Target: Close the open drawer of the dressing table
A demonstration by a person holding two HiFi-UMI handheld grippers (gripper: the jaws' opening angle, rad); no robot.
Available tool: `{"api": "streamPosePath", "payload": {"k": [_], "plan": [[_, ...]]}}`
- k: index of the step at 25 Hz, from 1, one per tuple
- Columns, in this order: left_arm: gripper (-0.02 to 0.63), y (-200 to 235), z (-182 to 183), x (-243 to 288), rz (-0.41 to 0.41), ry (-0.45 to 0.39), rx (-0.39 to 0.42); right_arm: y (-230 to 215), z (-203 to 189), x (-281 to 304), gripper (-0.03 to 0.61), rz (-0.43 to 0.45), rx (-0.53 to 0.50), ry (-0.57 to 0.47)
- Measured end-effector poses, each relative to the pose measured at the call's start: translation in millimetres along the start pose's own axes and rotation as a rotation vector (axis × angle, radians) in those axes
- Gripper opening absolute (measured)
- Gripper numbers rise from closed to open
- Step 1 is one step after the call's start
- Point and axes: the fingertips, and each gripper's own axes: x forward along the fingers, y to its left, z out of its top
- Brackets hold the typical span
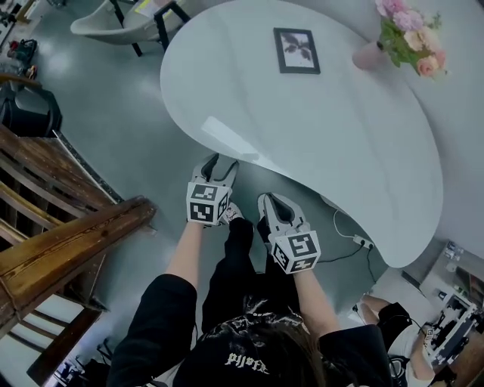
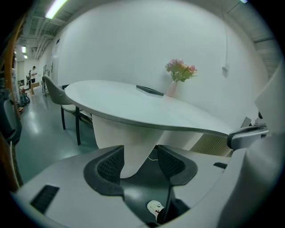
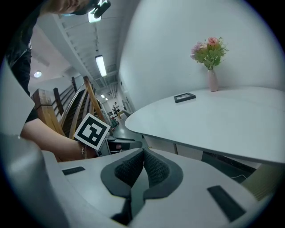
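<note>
The white dressing table (image 1: 302, 121) has a curved top and stands just ahead of both grippers. My left gripper (image 1: 219, 162) is at the table's near edge, open and holding nothing. In the left gripper view its jaws (image 2: 139, 156) frame the table's white base (image 2: 129, 140). My right gripper (image 1: 266, 200) hangs a little lower and to the right, shut with pad against pad (image 3: 143, 153) and nothing between. In the right gripper view a dark gap (image 3: 227, 162) shows under the tabletop (image 3: 213, 116); I cannot tell whether it is the drawer. No drawer shows in the head view.
A framed picture (image 1: 296, 51) lies on the tabletop, with a pink vase of flowers (image 1: 408, 38) at the far right. A chair (image 1: 121, 19) stands beyond the table's left end. A wooden stair railing (image 1: 68, 234) runs along the left. A cable and plug strip (image 1: 361, 242) lie on the floor under the right end.
</note>
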Motion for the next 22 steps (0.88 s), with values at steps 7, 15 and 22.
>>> {"api": "streamPosePath", "payload": {"k": [7, 15, 22], "plan": [[0.231, -22.5, 1.1, -31.3, 0.015, -0.009, 0.001, 1.2, 19.6, -13.0, 0.026, 0.018, -0.012, -0.036], [0.230, -44.8, 16.7, -66.2, 0.031, -0.047, 0.028, -0.1, 35.9, -31.0, 0.026, 0.028, -0.018, -0.066], [0.230, -64.3, 29.5, -91.9, 0.052, -0.099, 0.005, -4.1, 58.5, -40.9, 0.026, 0.039, -0.051, -0.098]]}}
